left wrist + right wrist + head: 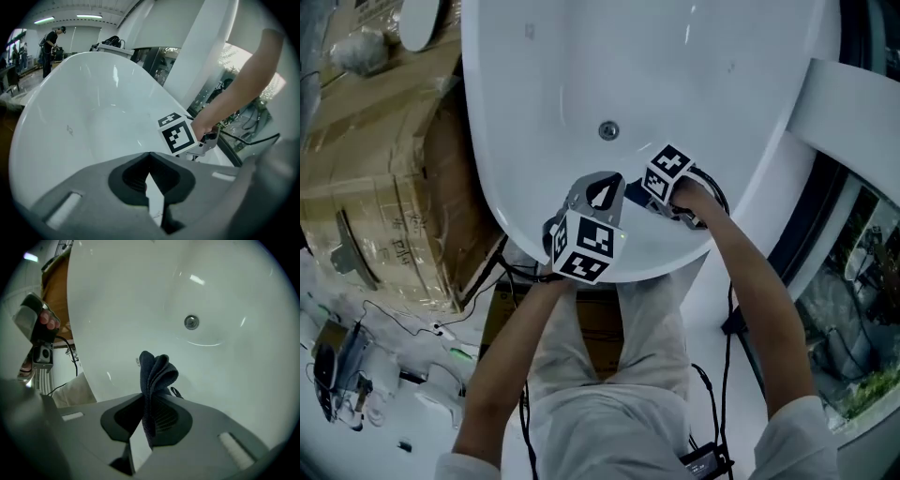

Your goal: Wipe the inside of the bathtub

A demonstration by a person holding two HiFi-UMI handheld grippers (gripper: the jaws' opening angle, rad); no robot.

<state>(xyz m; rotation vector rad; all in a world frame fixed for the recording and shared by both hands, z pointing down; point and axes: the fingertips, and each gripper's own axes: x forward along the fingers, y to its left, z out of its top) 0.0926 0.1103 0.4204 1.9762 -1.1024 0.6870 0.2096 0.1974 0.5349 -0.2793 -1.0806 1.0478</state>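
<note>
The white bathtub [544, 84] fills the upper head view, its round drain [607, 130] near the middle. My right gripper [649, 199] hangs over the near end of the tub, shut on a folded dark blue cloth [634, 195]. In the right gripper view the cloth [157, 373] sticks up from the jaws of the right gripper [146, 401], above the tub's inner wall and short of the drain [191, 322]. My left gripper [602, 190] is just left of it over the rim, shut and empty. Its jaws meet in the left gripper view [150, 158], which also shows the right gripper's marker cube [178, 135].
Plastic-wrapped cardboard boxes [384, 187] stand against the tub's left side. Cables and small devices [356, 366] lie on the white floor at lower left. A dark-framed glass wall [825, 234] runs along the right. A person [51, 44] stands far beyond the tub.
</note>
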